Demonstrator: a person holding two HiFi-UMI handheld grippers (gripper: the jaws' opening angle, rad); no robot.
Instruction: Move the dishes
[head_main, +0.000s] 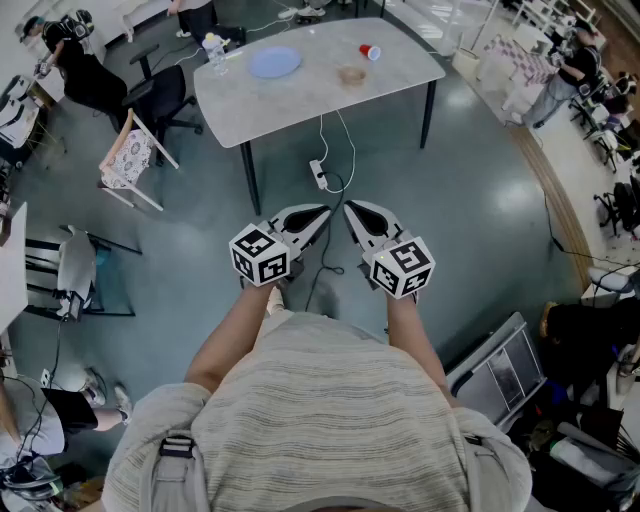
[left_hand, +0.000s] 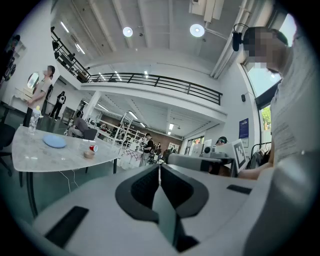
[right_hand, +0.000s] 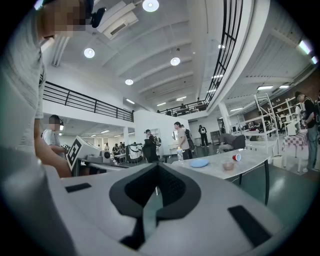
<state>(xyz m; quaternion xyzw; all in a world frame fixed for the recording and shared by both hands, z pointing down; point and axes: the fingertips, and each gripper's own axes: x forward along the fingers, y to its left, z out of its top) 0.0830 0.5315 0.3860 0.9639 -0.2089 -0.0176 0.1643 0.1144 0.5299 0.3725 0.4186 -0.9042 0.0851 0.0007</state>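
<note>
Well off the bench (head_main: 300, 100), left gripper (head_main: 322, 215) and right gripper (head_main: 352, 210) have jaws closed together, empty. The plate (head_main: 274, 62) looks stiff and slick; pinch its rim.

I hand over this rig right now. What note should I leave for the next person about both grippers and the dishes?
Left gripper: shut, empty, held level in front of the body.
Right gripper: shut, empty, level beside it.
Dishes: all on the white table ahead, out of reach from here. The blue plate, the small bowl and the red cup on its side; a water bottle stands near the plate.
Done: nothing moved as far as can be seen.
Left: walk to the table, open a gripper, move each dish.
</note>
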